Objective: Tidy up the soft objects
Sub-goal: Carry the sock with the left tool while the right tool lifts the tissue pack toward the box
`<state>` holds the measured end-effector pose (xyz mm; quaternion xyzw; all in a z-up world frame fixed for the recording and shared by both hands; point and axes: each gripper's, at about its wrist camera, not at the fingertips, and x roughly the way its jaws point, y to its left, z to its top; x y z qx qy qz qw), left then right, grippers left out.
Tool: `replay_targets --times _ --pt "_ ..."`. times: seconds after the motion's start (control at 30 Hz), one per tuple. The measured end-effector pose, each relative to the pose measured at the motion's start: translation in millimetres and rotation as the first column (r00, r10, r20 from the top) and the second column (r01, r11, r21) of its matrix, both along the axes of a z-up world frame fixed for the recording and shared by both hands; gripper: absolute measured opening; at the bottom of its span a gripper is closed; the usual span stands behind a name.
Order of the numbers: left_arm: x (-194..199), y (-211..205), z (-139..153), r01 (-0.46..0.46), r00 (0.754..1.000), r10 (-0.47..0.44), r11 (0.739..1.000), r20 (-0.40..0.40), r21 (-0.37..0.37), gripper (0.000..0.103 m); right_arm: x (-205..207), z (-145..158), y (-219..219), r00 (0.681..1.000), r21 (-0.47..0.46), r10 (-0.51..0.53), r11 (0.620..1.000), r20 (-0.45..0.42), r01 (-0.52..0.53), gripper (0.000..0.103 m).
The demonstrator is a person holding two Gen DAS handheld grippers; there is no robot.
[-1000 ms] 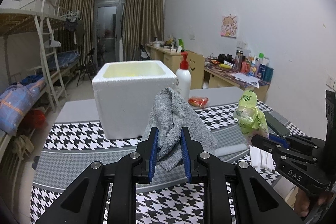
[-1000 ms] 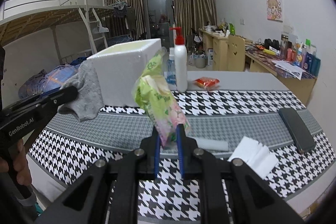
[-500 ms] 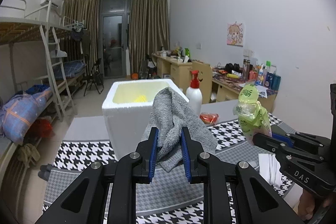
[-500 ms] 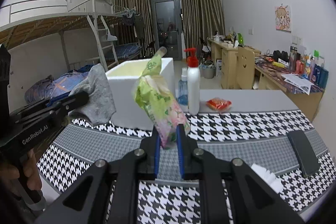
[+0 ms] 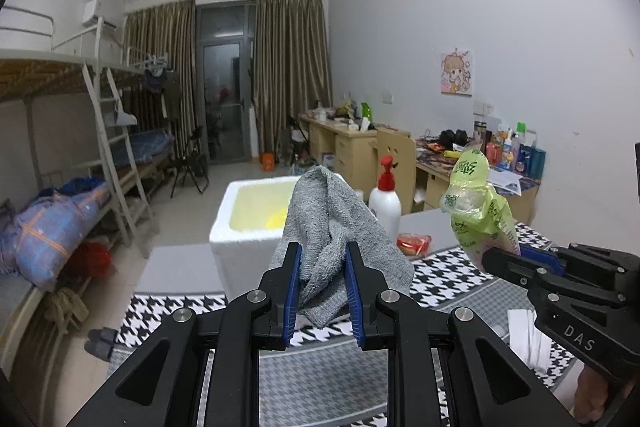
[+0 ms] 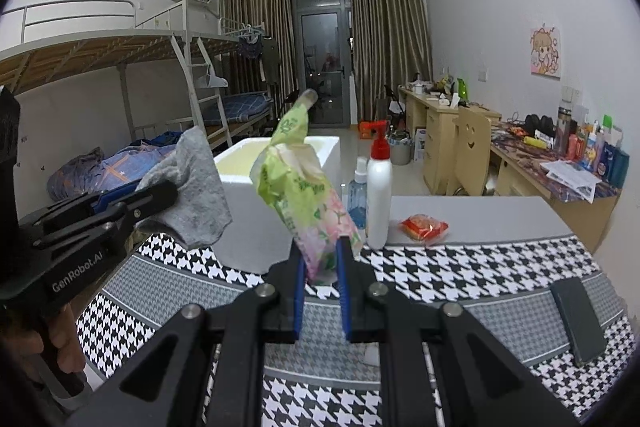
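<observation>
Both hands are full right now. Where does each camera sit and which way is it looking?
Left wrist: on the left gripper, looking forward along its fingers at the gray cloth it clamps; right gripper at the right edge.
Right wrist: on the right gripper, facing the green packet it clamps; left gripper and a hand at left.
Shared: white foam box, pump bottle, checked table.

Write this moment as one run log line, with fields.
left gripper: holds grey cloth | right gripper: holds green packet | foam box: ahead
</observation>
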<state>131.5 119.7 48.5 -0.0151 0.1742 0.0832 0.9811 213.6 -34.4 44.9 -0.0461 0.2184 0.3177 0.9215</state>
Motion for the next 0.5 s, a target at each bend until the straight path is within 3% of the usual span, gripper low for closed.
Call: replay_targets --times 0.5 --pt "23.8 6.7 27.4 -0.020 0.999 0.019 0.999 0.035 0.030 0.023 10.1 34.9 19.7 0.998 -0.001 -0.031 1.000 0.049 0.031 0.018"
